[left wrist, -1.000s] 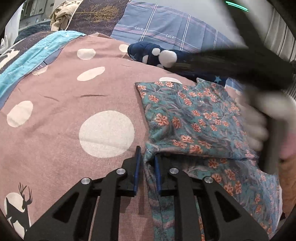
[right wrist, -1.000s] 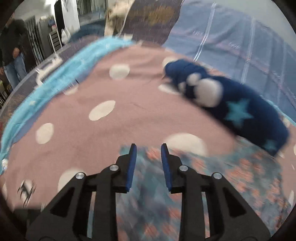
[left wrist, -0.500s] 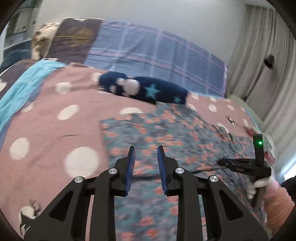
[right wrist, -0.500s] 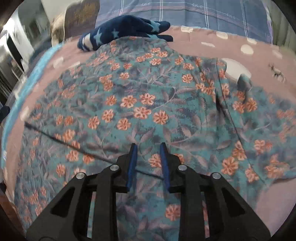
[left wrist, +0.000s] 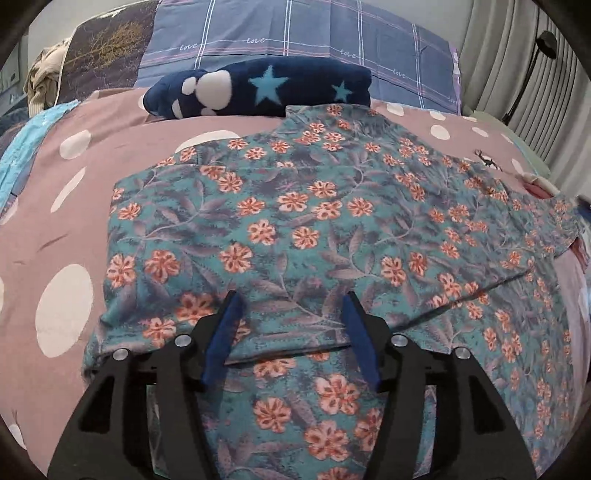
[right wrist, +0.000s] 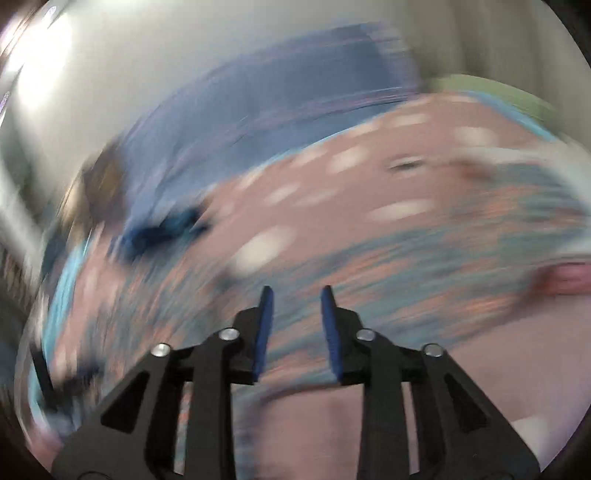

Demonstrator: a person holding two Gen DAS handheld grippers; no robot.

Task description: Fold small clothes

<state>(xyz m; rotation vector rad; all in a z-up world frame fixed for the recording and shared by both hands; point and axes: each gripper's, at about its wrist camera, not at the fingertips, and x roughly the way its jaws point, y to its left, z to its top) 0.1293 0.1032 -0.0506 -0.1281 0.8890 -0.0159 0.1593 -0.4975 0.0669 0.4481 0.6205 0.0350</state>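
left tool: my left tool (left wrist: 290, 321) hangs over the near part of the floral garment, jaws spread wide, nothing between them. Blue pads (left wrist: 225, 332) sit above the cloth; can't tell whether they touch it.
right tool: my right tool (right wrist: 295, 314) has its jaws partly apart, gap empty, gripping nothing. That view is heavily motion-blurred; only smears of cloth and bedspread show ahead of it.
garment: floral garment (left wrist: 314, 229), teal with orange flowers, lies spread on the bed, mostly flat. A folded layer sits on top, its hem edge running across just ahead of the left tool's fingers. One part stretches off to the right with a crease line across it. In the right wrist view it's only a teal-orange smear (right wrist: 424, 266).
bedspread: pink bedspread (left wrist: 74, 206) with white dots under the garment, bare to the left and at the far right, where a small deer print shows.
far side: navy plush roll (left wrist: 258, 88) with light-blue stars and a white paw print lies just behind the garment's far edge, touching or nearly so. Behind it, a blue plaid pillow (left wrist: 295, 33).
right edge: grey curtain (left wrist: 517, 74).
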